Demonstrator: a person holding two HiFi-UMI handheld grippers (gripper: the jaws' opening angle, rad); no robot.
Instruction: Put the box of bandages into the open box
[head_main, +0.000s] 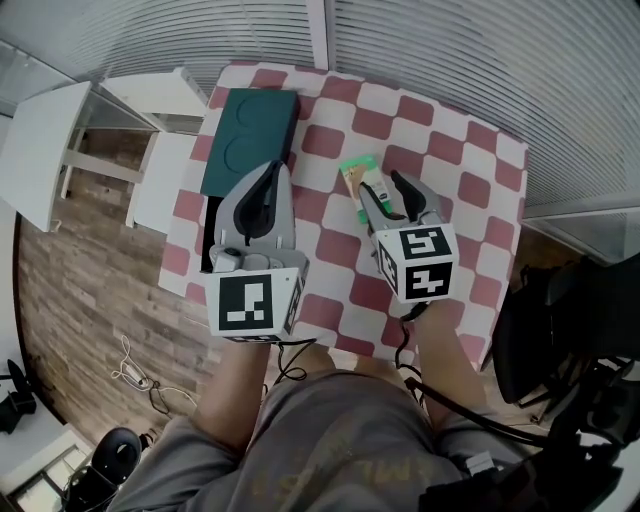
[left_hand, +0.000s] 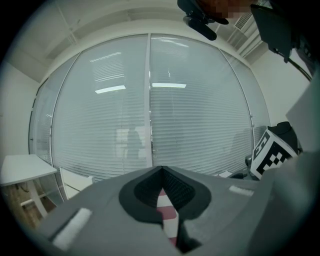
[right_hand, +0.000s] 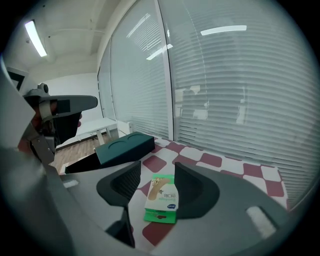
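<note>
The box of bandages (head_main: 357, 185) (right_hand: 161, 196), white and green, lies on the checked cloth near the table's middle. My right gripper (head_main: 388, 188) (right_hand: 157, 181) stands open around it, one jaw on each side. The right jaw is against the box, and a sliver of cloth shows at the left jaw. The open box (head_main: 209, 238) (right_hand: 82, 165) is a dark cavity at the table's left edge, mostly hidden by my left gripper (head_main: 272, 172) (left_hand: 161, 176). That gripper is shut and empty. It hovers above the open box and points up at the blinds.
A dark green lid (head_main: 250, 138) (right_hand: 125, 146) lies beyond the open box at the table's far left. The red-and-white cloth (head_main: 470, 170) covers the table. White furniture (head_main: 60, 140) stands left of the table, and a dark chair (head_main: 560, 320) stands at its right.
</note>
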